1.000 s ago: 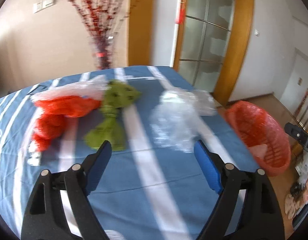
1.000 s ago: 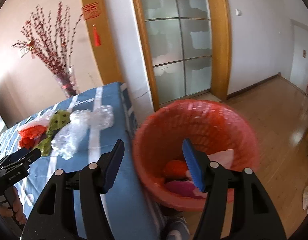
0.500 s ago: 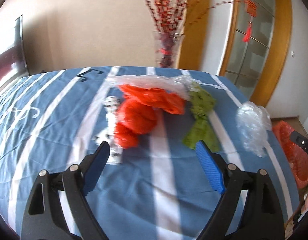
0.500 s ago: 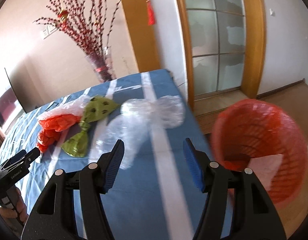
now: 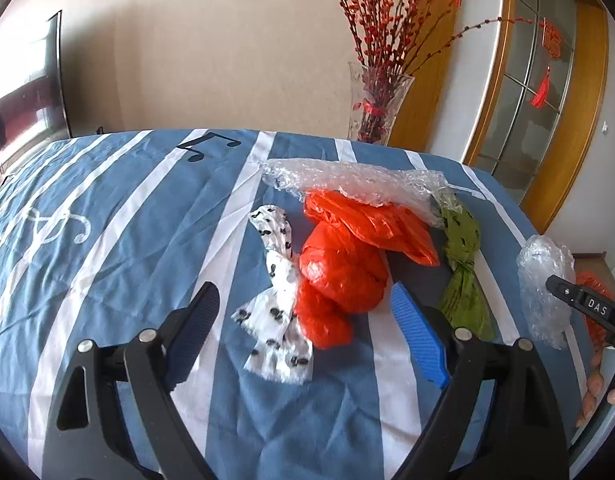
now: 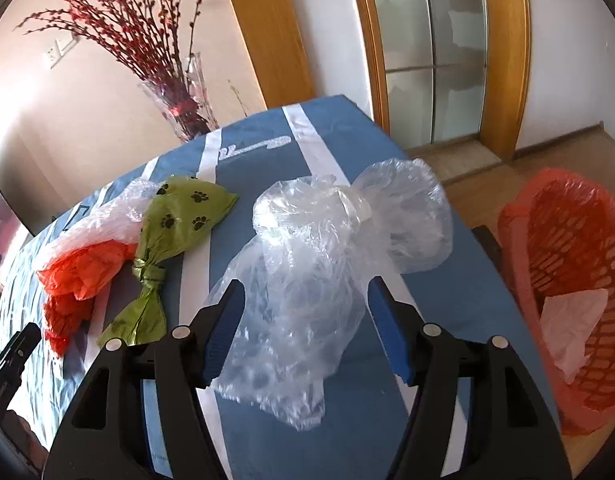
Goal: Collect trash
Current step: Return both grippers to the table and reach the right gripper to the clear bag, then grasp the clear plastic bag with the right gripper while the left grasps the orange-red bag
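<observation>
Trash lies on a blue striped table [image 5: 107, 240]. In the left wrist view my left gripper [image 5: 307, 332] is open and empty, just in front of a white black-spotted bag [image 5: 279, 304] and a red plastic bag [image 5: 343, 264]. Behind them lie bubble wrap [image 5: 355, 180] and a green paw-print bag [image 5: 463, 264]. In the right wrist view my right gripper [image 6: 305, 332] is open, its jaws on either side of a clear plastic bag [image 6: 319, 264]. A red basket [image 6: 575, 292] with a white tissue stands at the right, beside the table.
A glass vase of red branches [image 5: 373, 100] stands at the table's far edge. A wooden-framed glass door [image 6: 439, 52] and wood floor lie beyond the table on the right. A dark screen [image 5: 23, 100] stands at the far left.
My left gripper has swung left from the clear bag to the red and spotted bags. My right gripper has swung left from over the red basket to the clear bag.
</observation>
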A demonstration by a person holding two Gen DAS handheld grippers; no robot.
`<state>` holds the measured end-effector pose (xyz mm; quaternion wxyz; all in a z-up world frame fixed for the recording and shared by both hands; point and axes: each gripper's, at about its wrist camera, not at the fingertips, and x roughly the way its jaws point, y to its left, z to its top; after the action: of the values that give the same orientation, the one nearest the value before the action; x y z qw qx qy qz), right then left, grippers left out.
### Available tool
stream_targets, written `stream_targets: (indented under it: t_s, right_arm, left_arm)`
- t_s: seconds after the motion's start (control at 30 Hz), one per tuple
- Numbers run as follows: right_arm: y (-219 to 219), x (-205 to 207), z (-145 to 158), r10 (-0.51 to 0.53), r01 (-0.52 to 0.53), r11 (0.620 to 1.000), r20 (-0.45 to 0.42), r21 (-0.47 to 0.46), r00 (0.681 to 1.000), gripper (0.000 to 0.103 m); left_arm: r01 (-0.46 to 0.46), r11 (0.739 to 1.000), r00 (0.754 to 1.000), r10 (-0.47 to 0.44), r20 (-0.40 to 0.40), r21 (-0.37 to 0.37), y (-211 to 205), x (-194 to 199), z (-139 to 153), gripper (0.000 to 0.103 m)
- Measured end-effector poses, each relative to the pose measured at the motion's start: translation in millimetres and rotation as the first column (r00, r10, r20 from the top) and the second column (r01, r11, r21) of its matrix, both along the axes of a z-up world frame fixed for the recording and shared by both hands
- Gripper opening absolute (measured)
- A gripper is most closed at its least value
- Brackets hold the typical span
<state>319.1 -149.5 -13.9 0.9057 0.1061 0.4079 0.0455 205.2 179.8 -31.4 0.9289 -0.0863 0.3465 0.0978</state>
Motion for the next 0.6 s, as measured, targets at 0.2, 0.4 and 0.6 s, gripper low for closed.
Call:
stream_targets:
  t_s: [0.2, 0.4, 0.6]
  right_arm:
    - [9, 7, -10, 0.024, -0.024, 1.000, -0.036, -0.002, 0.999, 0.053]
    - [13, 5, -15, 0.042, -0.043, 0.999, -0.041, -0.032, 0.998, 0.037]
    - [16, 4, -15, 0.055, -0.057, 0.997, -0.041, -0.048, 0.998, 0.025]
  left_arm:
    - [0.022, 1.000, 0.999, -0.022, -0.042, -0.006, -3, 19, -10, 0.086]
    - [0.032, 0.999, 0.997, -0.034, -0.070, -0.031, -3, 29, -18, 0.085]
    - [0.043, 0.996, 0.995, -0.050, -0.085, -0.077, -2, 36, -23, 0.064]
